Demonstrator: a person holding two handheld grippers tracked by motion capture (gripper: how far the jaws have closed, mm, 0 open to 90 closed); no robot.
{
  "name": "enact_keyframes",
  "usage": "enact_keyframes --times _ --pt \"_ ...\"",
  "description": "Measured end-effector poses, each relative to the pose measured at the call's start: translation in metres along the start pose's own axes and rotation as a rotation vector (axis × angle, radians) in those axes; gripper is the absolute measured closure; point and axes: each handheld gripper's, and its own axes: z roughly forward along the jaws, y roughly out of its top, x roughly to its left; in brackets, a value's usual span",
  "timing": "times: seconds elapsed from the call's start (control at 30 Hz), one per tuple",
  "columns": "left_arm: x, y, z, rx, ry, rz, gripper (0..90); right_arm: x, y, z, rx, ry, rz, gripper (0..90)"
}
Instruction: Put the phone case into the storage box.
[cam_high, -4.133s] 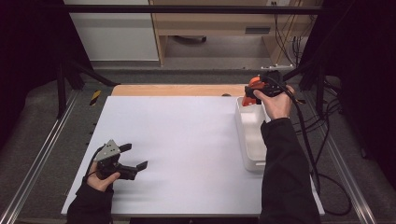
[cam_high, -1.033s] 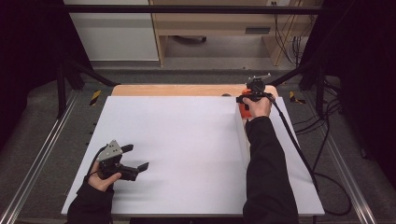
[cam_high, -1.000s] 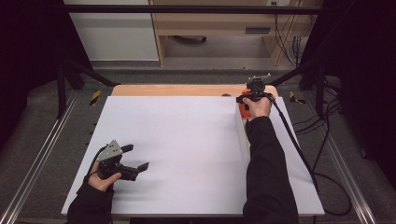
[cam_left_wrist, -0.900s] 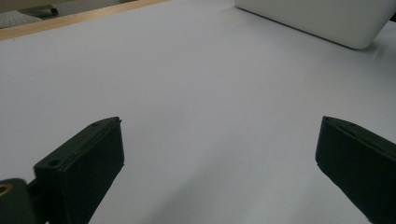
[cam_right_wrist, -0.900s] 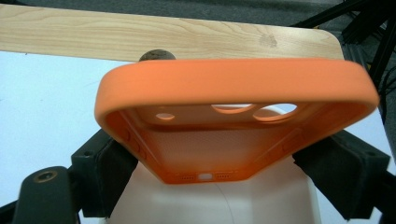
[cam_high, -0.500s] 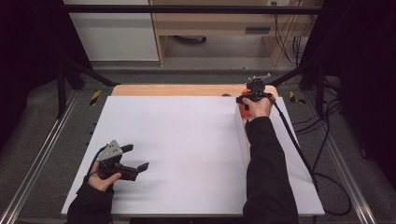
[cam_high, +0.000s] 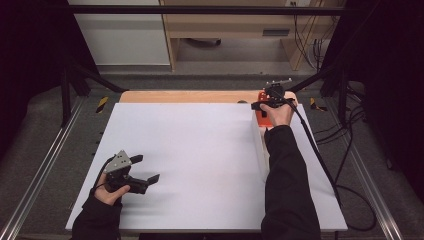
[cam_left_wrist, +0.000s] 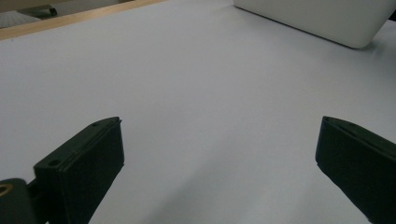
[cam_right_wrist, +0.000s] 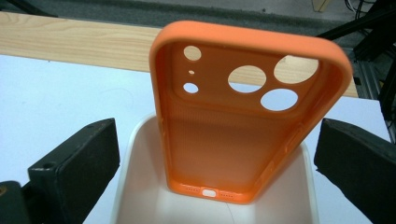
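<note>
An orange phone case (cam_right_wrist: 233, 140) stands on its bottom end inside the white tray (cam_right_wrist: 140, 186), tilted back, with its camera cut-outs at the top. My right gripper (cam_right_wrist: 217, 135) straddles it. Its jaws have just been opening and stand wide, with clear gaps between the pads and the case's sides. In the high view the right gripper (cam_high: 272, 102) is at the far end of the tray (cam_high: 261, 145), with the orange case (cam_high: 260, 111) just below it. My left gripper (cam_high: 147, 168) rests open on the white table near the front left, and nothing lies between its jaws (cam_left_wrist: 219, 126).
The long white tray (cam_left_wrist: 317, 18) runs along the right part of the white tabletop (cam_high: 200, 145). A wooden strip (cam_high: 185, 96) borders the far edge. Black cables (cam_high: 325, 165) trail to the right of the right arm. Metal rails flank the table.
Since about four seconds ago the right hand has shifted to the tray's far end. Over the last second neither hand has visibly moved in the high view.
</note>
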Motion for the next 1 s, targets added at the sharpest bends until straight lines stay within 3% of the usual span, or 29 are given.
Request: enact_keyframes --times 0.23,1.0 --pt "0.0 0.0 -0.001 -0.004 0.004 -0.003 0.8 0.001 -0.001 -0.012 -0.017 0.018 -0.018 0.7" --pt "-0.002 0.001 -0.001 -0.008 0.006 0.007 0.7 0.007 -0.04 -0.107 -0.261 0.225 -0.121 0.6"
